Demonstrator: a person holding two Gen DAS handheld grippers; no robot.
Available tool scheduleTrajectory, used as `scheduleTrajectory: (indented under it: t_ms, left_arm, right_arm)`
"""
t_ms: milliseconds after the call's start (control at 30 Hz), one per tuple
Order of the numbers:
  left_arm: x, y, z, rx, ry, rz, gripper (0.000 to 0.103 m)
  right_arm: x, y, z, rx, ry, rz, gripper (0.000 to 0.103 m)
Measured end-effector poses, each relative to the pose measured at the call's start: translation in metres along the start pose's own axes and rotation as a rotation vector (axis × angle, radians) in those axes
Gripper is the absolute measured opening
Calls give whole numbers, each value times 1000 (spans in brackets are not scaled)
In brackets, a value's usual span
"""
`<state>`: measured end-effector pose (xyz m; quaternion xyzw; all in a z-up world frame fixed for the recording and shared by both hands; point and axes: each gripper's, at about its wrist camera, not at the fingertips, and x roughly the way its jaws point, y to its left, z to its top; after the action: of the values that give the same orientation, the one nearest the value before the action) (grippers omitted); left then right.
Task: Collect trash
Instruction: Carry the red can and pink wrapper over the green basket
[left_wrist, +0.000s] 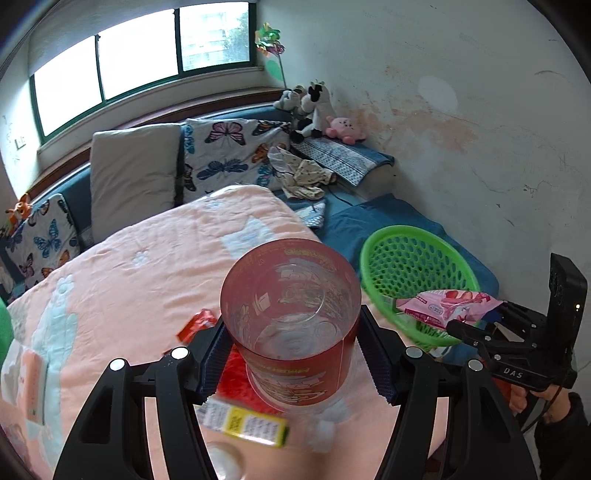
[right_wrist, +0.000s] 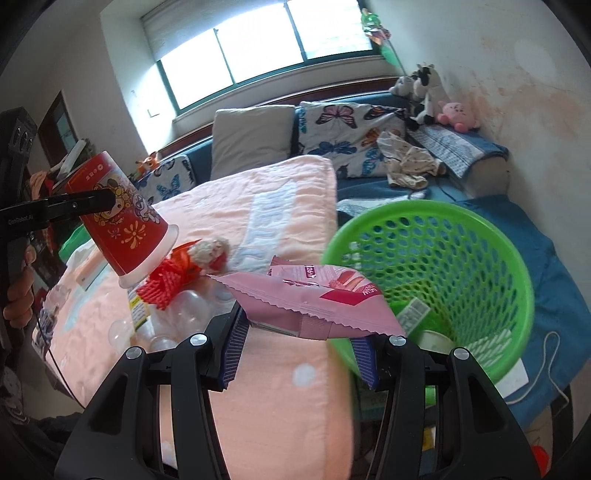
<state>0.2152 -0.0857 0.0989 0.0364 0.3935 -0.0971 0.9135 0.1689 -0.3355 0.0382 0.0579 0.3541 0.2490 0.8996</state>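
Two claws: both grasping.
Left claw (left_wrist: 295, 354): clamps red paper cup (left_wrist: 291, 317), tilted, mouth up.
Right claw (right_wrist: 299, 354): grips crinkly pink wrapper (right_wrist: 314, 302), lying flat toward green mesh basket (right_wrist: 517, 266).

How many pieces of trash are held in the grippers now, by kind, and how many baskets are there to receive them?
Red paper cup, in the left gripper: 1
Pink snack wrapper, in the right gripper: 1
Green plastic basket: 1
Total: 3
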Motion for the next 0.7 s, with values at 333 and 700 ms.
scheduleTrajectory:
  t_ms: [333,700]
  left_arm:
    - [58,-64,23,9,43,-131,63]
    - [116,-110,36,8,95,-183,63]
  right_arm:
    - [-3,-69,-13,122,3,-111,52]
    - [2,-106,-29,206,12,-170,62]
